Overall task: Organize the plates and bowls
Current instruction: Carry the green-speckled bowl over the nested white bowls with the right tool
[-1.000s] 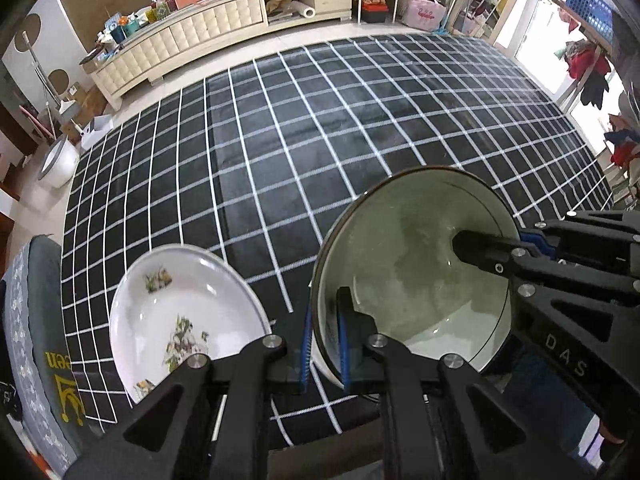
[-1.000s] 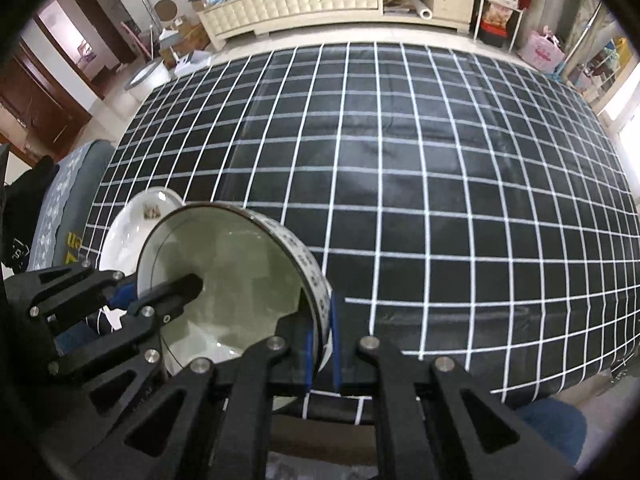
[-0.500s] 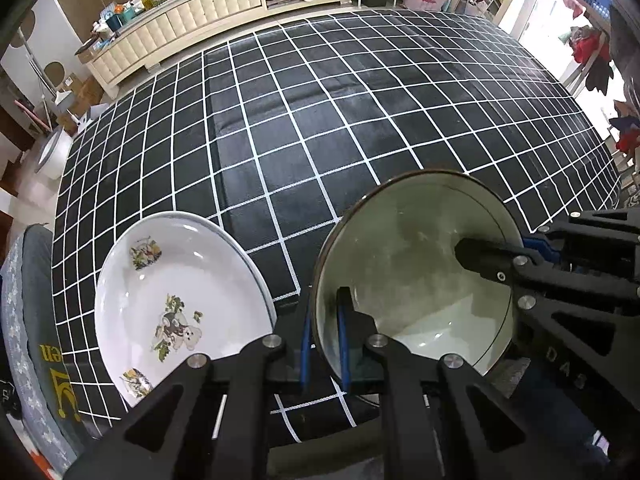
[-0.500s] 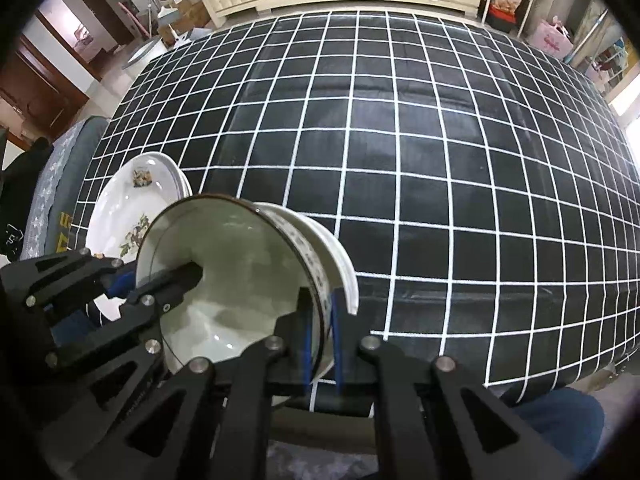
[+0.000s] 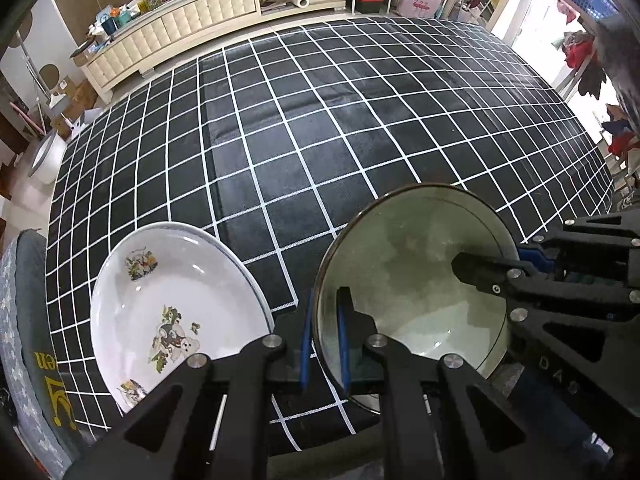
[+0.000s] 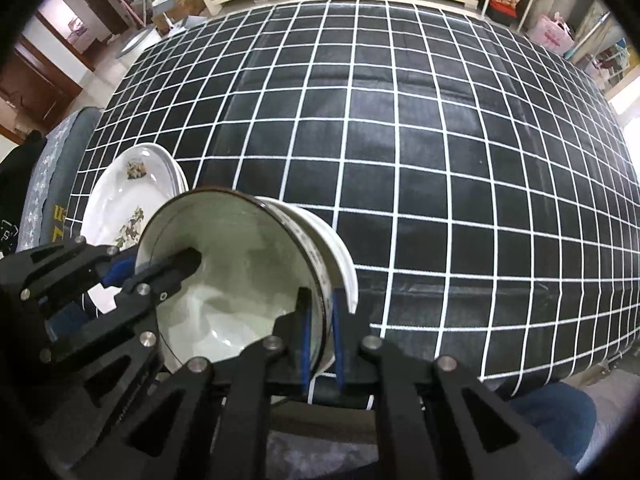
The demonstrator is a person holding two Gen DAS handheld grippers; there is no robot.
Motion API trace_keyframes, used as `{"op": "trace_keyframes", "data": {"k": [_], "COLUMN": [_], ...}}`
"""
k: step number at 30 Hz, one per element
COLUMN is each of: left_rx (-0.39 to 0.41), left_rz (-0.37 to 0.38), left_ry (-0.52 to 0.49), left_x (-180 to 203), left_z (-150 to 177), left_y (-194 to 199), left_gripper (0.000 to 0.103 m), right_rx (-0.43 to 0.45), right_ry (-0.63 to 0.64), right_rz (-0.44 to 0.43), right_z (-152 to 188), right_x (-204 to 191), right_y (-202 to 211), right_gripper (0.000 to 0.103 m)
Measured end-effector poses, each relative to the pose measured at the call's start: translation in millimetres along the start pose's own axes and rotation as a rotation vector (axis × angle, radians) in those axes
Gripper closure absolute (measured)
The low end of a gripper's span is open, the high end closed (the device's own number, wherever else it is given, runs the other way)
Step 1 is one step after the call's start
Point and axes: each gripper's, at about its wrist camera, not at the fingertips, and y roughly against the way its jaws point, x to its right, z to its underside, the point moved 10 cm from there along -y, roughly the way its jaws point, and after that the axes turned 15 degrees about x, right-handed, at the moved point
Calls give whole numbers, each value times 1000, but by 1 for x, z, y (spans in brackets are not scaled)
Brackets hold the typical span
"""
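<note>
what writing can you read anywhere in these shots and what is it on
"DAS" – on the black body of the right tongs, seen from the left wrist view.
"en" – yellow letters on the grey cushion at the table's left edge; the rest is cut off.
Yellow marks below it are unreadable.
Boxes on the far cabinet: too small to read.

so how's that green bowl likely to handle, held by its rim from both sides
The bowl looks like glazed ceramic: probably stiff, fairly heavy and breakable. Its glossy wall may slip in the left gripper and right gripper, which pinch only thin rim. Another white bowl appears beneath, so they could clink.

Black white-gridded tablecloth (image 5: 320, 140); greenish bowl (image 5: 416, 280)
</note>
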Motion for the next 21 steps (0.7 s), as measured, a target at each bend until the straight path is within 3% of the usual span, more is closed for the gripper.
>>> {"op": "trace_keyframes", "data": {"k": [14,21], "left_rx": [10,18], "left_rz": [10,21], "left_ry": [15,19], "left_x": [-3,-3], "left_z": [0,0], "left_y": [-2,1], "left_gripper": [93,93], "right_rx": [-42,-25], "right_ry": [-16,36], "right_rz": [55,77], "right_z": [1,-2], "right_x": [0,-6], "right_y": [3,4], "right_gripper": [89,76]}}
